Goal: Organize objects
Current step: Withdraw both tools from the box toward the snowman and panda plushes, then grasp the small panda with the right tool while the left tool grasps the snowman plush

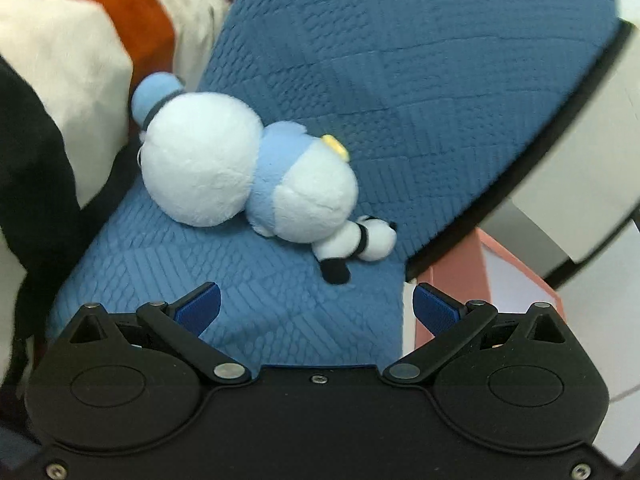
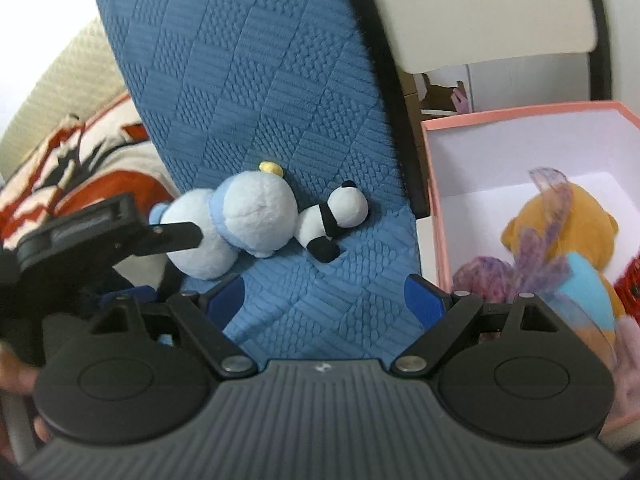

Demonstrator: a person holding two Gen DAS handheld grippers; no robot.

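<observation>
Blue cushion (image 1: 400, 80) hides plush toy's (image 1: 240, 172) face.

plush toy (image 1: 240, 168) | white and light-blue | lying sideways on blue seat (image 1: 400, 100)

Plush toys (image 2: 256, 224) on blue cushion (image 2: 280, 100); pink box (image 2: 434, 200) beside.

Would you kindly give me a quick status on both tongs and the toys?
Left tongs open, empty; right tongs open, empty. Blue-and-white plush doll and small panda plush lying on blue quilted seat. Nothing blocking.
</observation>
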